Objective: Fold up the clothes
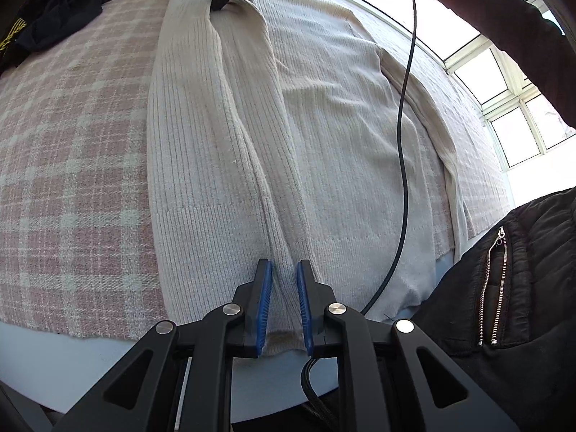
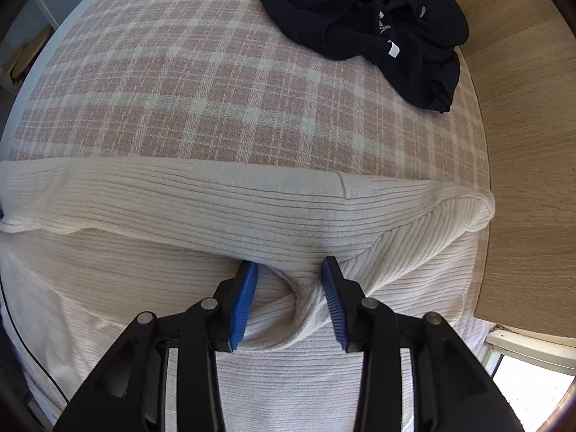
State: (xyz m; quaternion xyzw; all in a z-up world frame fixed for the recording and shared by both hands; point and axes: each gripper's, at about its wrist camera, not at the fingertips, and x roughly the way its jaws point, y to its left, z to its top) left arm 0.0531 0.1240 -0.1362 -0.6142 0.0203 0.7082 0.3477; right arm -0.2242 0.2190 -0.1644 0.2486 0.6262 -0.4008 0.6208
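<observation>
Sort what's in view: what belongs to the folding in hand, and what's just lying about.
In the job:
cream ribbed sweater, spread on the bed
left gripper, astride its sleeve cuff
right gripper, around the bunched sleeve near the shoulder

Lying about:
black garment, crumpled on the plaid cover
black cable

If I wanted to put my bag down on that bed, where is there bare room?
The checked blanket lies bare between the cream sweater and the black clothes heaped in the far corner. The sweater's side is crowded: the left gripper and right gripper both straddle its folded sleeve.
</observation>
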